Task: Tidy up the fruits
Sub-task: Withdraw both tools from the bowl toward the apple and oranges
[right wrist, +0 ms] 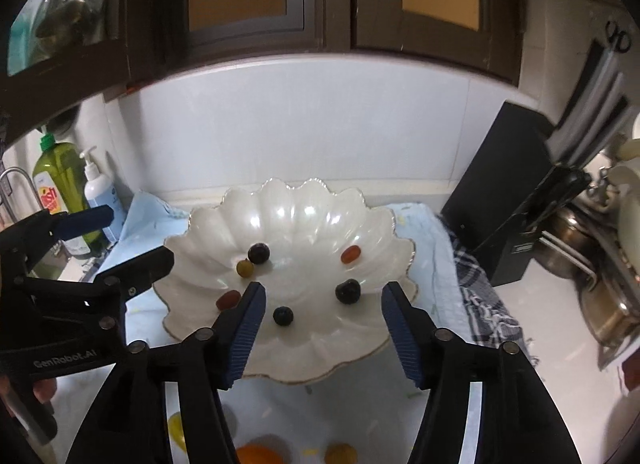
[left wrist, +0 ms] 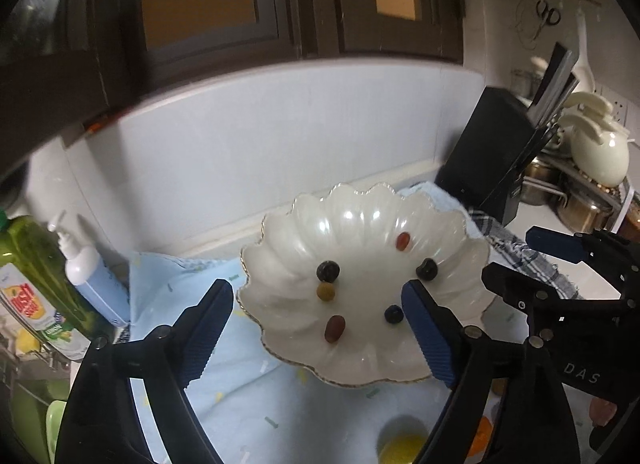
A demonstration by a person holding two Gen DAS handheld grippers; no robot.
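A white scalloped bowl (left wrist: 440, 232) (right wrist: 296, 204) sits on a light blue cloth. It holds several small fruits: red grapes (left wrist: 334, 328) (right wrist: 351, 254), dark berries (left wrist: 328, 271) (right wrist: 258, 253) and a yellowish grape (left wrist: 325, 291) (right wrist: 244, 268). My left gripper (left wrist: 318, 302) is open and empty above the bowl's near-left rim. My right gripper (right wrist: 323, 300) is open and empty over the bowl's near side; a dark berry (right wrist: 283, 315) lies between its fingers. More fruit lies on the cloth nearer me: a yellow piece (left wrist: 402, 450), an orange one (right wrist: 258, 455) and a small yellowish one (right wrist: 341, 454).
A green dish-soap bottle (left wrist: 40, 284) (right wrist: 60, 184) and a white pump bottle (left wrist: 88, 268) (right wrist: 100, 192) stand at the left. A black knife block (left wrist: 488, 152) (right wrist: 504, 192), a checked cloth (right wrist: 484, 304) and steel pots (right wrist: 600, 304) are at the right. The tiled wall is behind.
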